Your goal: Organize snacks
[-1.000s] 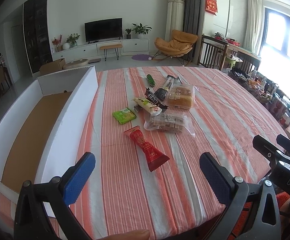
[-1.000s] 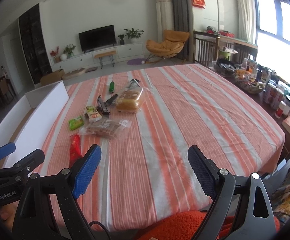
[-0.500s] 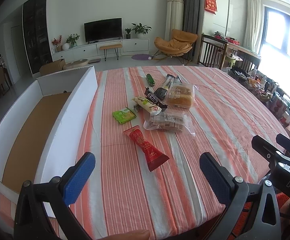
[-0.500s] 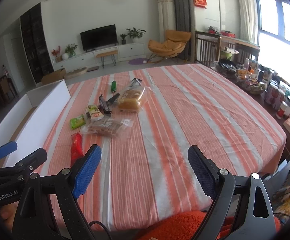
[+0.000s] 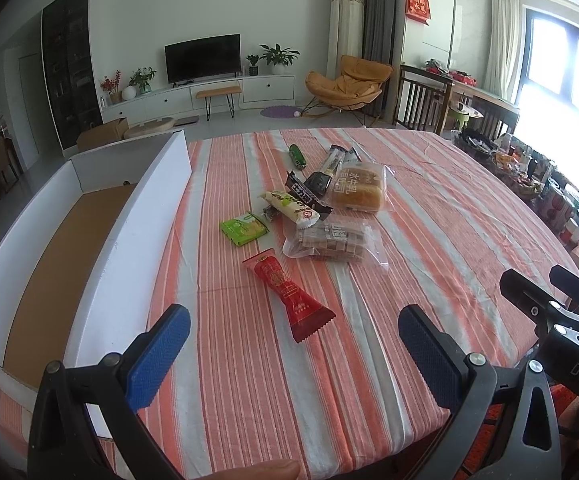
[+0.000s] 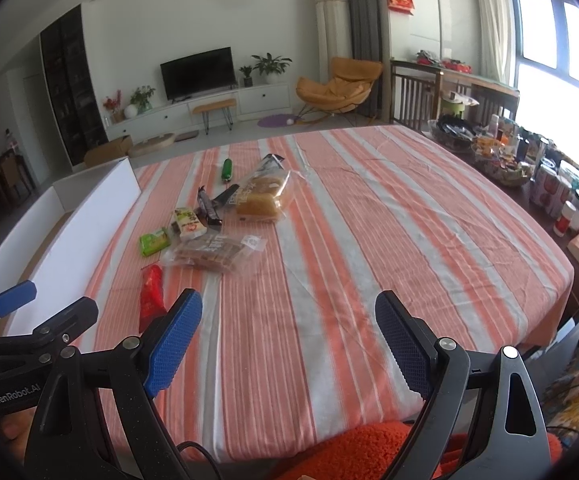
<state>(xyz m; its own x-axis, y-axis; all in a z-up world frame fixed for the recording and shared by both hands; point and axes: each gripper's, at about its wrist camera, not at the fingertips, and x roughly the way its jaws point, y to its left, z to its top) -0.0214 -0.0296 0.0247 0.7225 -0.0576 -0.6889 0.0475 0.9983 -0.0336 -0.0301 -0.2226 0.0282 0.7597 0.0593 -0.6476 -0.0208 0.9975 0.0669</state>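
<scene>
Several snacks lie on a table with an orange striped cloth point(image 5: 429, 216). Nearest is a red packet point(image 5: 287, 294), seen also in the right wrist view point(image 6: 151, 294). Beyond it are a green packet point(image 5: 244, 229), a clear bag of brown bars point(image 5: 331, 240), a bread bag point(image 5: 359, 192), a cream-coloured packet point(image 5: 291, 208), dark wrappers point(image 5: 307, 196) and a small green tube point(image 5: 296, 156). A white cardboard box point(image 5: 129, 240) with a brown floor stands at the left, open on top. My left gripper point(image 5: 293, 344) is open, just short of the red packet. My right gripper point(image 6: 289, 340) is open over bare cloth.
The table's right side carries baskets of food, jars and cans point(image 6: 545, 176). The table's front edge point(image 5: 249, 460) is close below both grippers. The left gripper also shows at the lower left of the right wrist view point(image 6: 25, 320). Living room furniture stands far behind.
Both views have shifted very slightly; the snacks and box have not moved, and both grippers stay open.
</scene>
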